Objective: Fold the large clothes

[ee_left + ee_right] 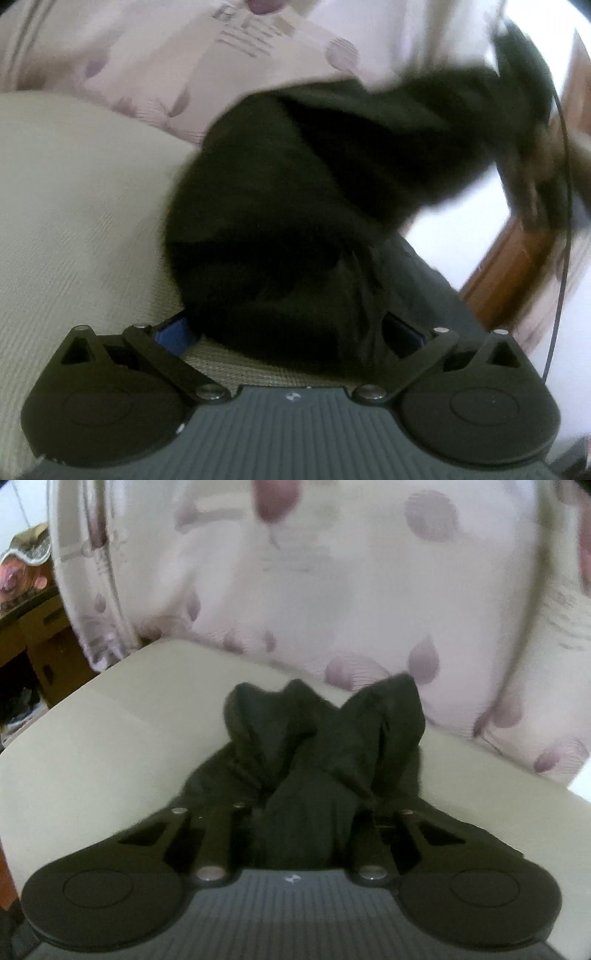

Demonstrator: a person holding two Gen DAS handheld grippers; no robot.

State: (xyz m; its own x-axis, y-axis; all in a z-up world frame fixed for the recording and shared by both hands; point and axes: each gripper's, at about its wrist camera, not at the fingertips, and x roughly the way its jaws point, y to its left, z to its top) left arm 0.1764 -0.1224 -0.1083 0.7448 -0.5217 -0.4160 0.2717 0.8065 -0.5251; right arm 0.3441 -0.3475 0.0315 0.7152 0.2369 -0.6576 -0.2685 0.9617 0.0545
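A black garment (295, 221) lies bunched on a beige padded surface (74, 203). In the left wrist view my left gripper (288, 328) has its jaws spread wide. The bunch lies between and over them, and a bare blue pad (173, 332) shows on the left. From there the cloth stretches up to the right to my blurred right gripper (532, 173). In the right wrist view my right gripper (306, 812) is shut on a thick fold of the garment (325, 746), which rises in two peaks ahead of it. The cloth hides its fingertips.
A white cloth with purple petals (332, 590) hangs behind the beige surface (92, 757). Brown wooden furniture (37, 646) stands beyond the surface's left edge. A wooden frame (509, 266) and a thin black cable (561, 258) are at the right of the left wrist view.
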